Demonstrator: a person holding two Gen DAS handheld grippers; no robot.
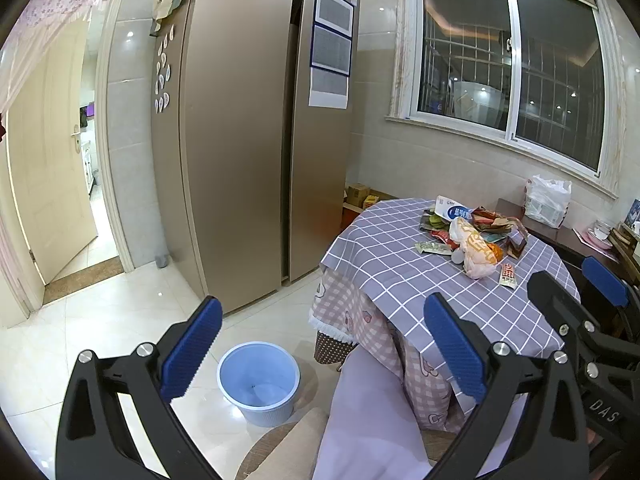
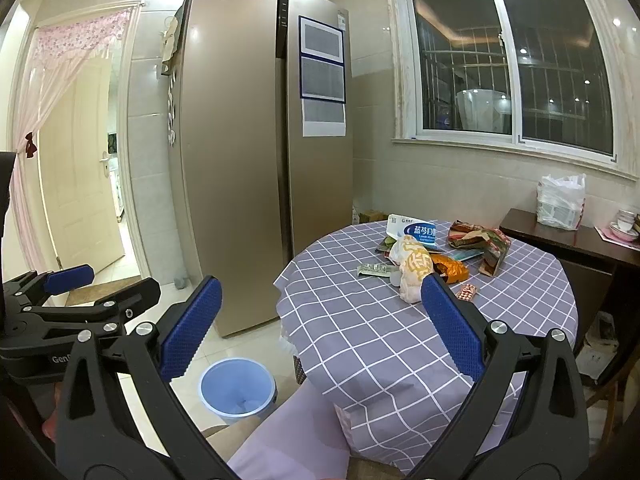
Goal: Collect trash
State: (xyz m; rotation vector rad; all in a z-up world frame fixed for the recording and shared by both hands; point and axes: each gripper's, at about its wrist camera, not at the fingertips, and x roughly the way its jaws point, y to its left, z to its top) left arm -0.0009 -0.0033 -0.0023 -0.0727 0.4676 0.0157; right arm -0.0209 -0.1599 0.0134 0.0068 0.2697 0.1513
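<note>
A pile of trash point(image 1: 472, 236) point(image 2: 424, 252) lies on the far part of the round table point(image 1: 392, 280) point(image 2: 360, 320), which has a purple checked cloth. The pile holds a white and blue carton point(image 2: 412, 230), a crumpled white and orange bag point(image 2: 414, 268), colourful wrappers point(image 2: 480, 240) and a small red sachet point(image 2: 467, 292). A blue bin point(image 1: 258, 384) point(image 2: 238, 386) stands on the floor left of the table. My left gripper point(image 1: 324, 348) point(image 2: 100, 284) is open above the bin and a chair. My right gripper point(image 2: 322, 328) point(image 1: 572, 284) is open over the table's near edge. Neither holds anything.
A tall gold fridge point(image 1: 240, 140) point(image 2: 240, 160) stands behind the bin. A lilac-cushioned chair point(image 1: 368, 420) is tucked under the near side of the table. A dark side table bearing a white plastic bag point(image 2: 560, 200) sits under the window. An open doorway point(image 1: 52, 160) is at left.
</note>
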